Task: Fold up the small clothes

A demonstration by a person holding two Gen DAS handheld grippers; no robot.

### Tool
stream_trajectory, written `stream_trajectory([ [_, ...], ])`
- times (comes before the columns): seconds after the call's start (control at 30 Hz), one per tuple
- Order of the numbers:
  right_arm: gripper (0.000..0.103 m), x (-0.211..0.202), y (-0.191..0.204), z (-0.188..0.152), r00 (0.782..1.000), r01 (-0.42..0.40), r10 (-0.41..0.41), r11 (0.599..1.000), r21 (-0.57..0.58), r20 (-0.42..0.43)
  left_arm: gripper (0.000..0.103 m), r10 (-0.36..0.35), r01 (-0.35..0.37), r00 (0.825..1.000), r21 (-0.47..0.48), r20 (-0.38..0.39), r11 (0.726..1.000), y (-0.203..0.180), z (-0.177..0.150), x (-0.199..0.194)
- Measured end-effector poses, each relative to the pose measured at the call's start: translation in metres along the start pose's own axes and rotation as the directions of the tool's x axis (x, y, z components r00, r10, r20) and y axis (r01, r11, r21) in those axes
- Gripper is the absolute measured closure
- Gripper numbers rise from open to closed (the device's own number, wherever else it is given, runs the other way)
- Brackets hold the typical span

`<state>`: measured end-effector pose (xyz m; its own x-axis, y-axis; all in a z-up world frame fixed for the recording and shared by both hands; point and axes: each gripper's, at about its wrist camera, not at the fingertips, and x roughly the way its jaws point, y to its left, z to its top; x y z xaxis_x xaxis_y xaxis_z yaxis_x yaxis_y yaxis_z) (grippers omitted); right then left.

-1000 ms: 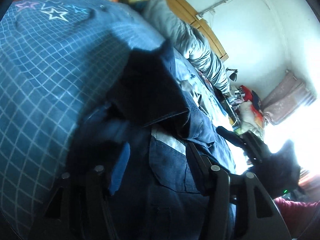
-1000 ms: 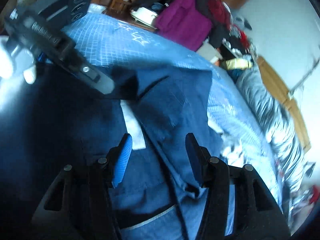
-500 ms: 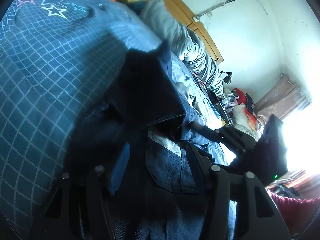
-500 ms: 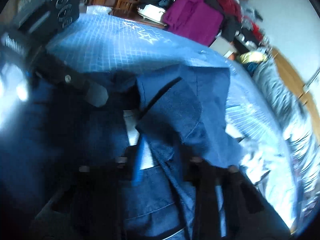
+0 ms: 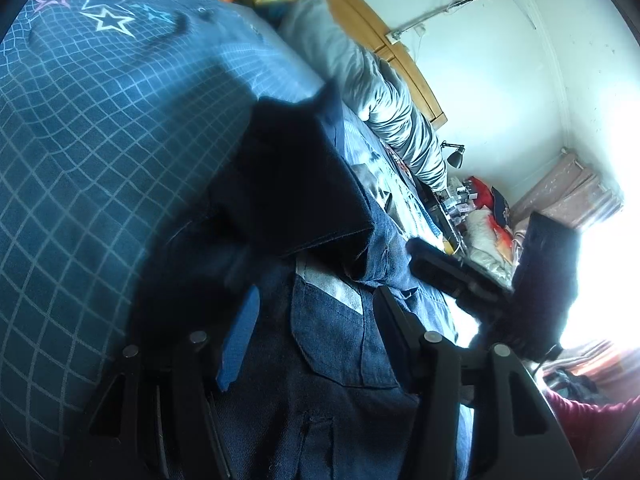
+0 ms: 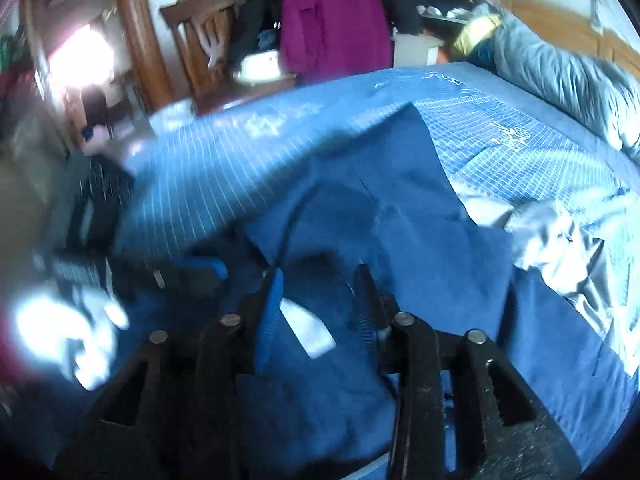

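Note:
A small dark blue denim garment (image 5: 336, 332) lies rumpled on the bed, one part folded over into a dark flap (image 5: 292, 184). My left gripper (image 5: 316, 320) hovers low over it, open, the cloth and its white label (image 5: 332, 288) showing between the fingers. In the left wrist view my right gripper (image 5: 456, 276) reaches in from the right at the garment's edge. The right wrist view is blurred. There my right gripper (image 6: 320, 292) stands open over the garment (image 6: 400, 208), with the white label (image 6: 308, 332) between its fingers. The left gripper (image 6: 180, 276) is a dark blur at the left.
The bed has a blue grid-patterned sheet (image 5: 88, 128) with star prints. A grey quilt (image 5: 384, 100) lies along the wooden headboard (image 5: 376, 28). A pale crumpled cloth (image 6: 560, 240) sits right of the garment. A magenta garment (image 6: 332, 24) hangs on furniture beyond the bed.
My right gripper has swung in closer to the garment and to the left gripper, and its fingers stand a little narrower. The left gripper has barely moved.

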<state>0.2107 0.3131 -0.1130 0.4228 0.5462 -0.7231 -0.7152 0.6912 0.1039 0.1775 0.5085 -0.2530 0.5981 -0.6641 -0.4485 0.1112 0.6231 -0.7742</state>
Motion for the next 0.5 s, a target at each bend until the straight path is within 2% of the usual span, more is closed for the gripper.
stream_trajectory([
  [0.03, 0.050, 0.002, 0.002, 0.007, 1.000, 0.011, -0.011, 1.000, 0.013, 0.007, 0.041, -0.001, 0.001, 1.000, -0.001, 0.000, 1.000, 0.000, 0.000, 0.000],
  [0.1, 0.049, 0.008, 0.009, 0.017, 1.000, 0.026, -0.026, 0.999, 0.030, 0.000, 0.041, -0.004, 0.004, 1.000, -0.002, 0.001, 1.000, 0.000, 0.000, 0.001],
  [0.2, 0.050, 0.031, 0.013, 0.019, 0.996, 0.050, -0.047, 0.998, 0.041, -0.070, 0.041, -0.008, 0.008, 1.000, -0.003, 0.001, 1.000, 0.000, 0.000, 0.001],
  [0.3, 0.057, 0.043, 0.009, 0.016, 0.987, 0.103, -0.096, 0.993, 0.050, -0.132, 0.041, -0.016, 0.016, 1.000, -0.004, 0.003, 1.000, 0.001, 0.000, 0.001],
  [0.37, 0.068, 0.046, -0.003, 0.017, 0.983, 0.127, -0.114, 0.988, 0.083, -0.142, 0.040, -0.026, 0.026, 1.000, -0.007, 0.006, 1.000, 0.002, 0.000, 0.000],
  [0.5, 0.070, 0.049, -0.017, 0.007, 0.973, 0.155, -0.129, 0.979, 0.130, -0.189, 0.038, -0.044, 0.044, 0.999, -0.010, 0.009, 0.999, 0.003, 0.000, 0.000],
])
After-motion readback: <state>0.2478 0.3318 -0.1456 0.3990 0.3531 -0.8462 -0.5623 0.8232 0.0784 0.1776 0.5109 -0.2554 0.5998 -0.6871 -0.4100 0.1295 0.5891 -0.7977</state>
